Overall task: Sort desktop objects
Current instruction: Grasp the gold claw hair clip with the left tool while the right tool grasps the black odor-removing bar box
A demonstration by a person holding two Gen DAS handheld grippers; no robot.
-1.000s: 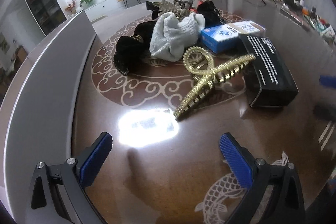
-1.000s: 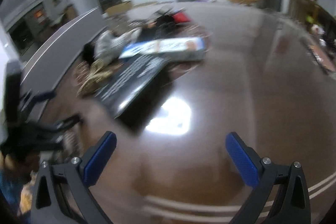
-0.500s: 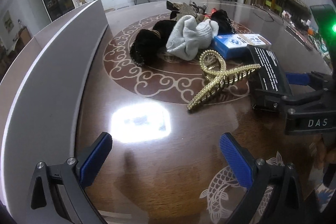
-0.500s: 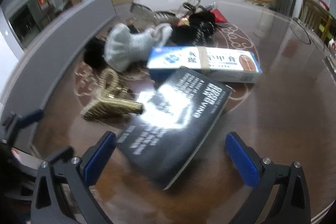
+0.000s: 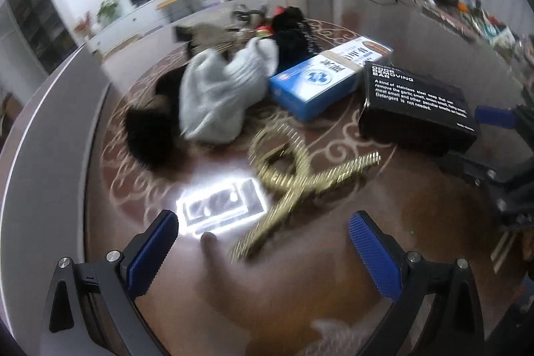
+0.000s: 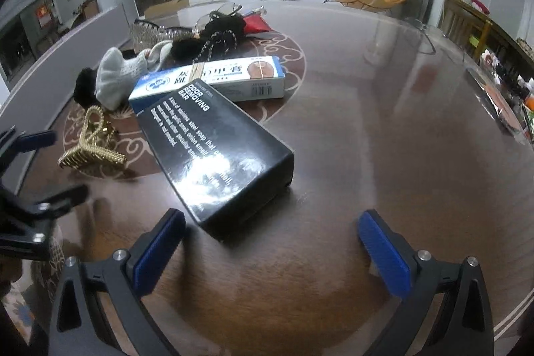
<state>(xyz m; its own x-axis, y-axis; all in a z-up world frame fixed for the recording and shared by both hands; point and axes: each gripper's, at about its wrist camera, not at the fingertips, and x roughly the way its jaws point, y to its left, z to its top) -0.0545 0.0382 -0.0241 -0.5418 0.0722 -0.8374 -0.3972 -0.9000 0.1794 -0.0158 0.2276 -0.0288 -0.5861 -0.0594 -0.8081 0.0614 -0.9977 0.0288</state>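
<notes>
Left gripper (image 5: 263,247) stood with jaws spread wide and empty, low over the dark wooden table (image 5: 300,299). Gold claw hair clip (image 5: 300,169) lay just beyond its fingertips, near end between them. Right gripper (image 6: 270,242) likewise spread wide, holding nothing; near corner of the black odor-removing-bar box (image 6: 217,152) sat just ahead of its left finger (image 6: 157,249). Blue-and-white carton (image 6: 213,79) touched the box's far end. Grey knit cloth (image 5: 220,95) and black fluffy items (image 5: 150,135) were heaped farther left.
</notes>
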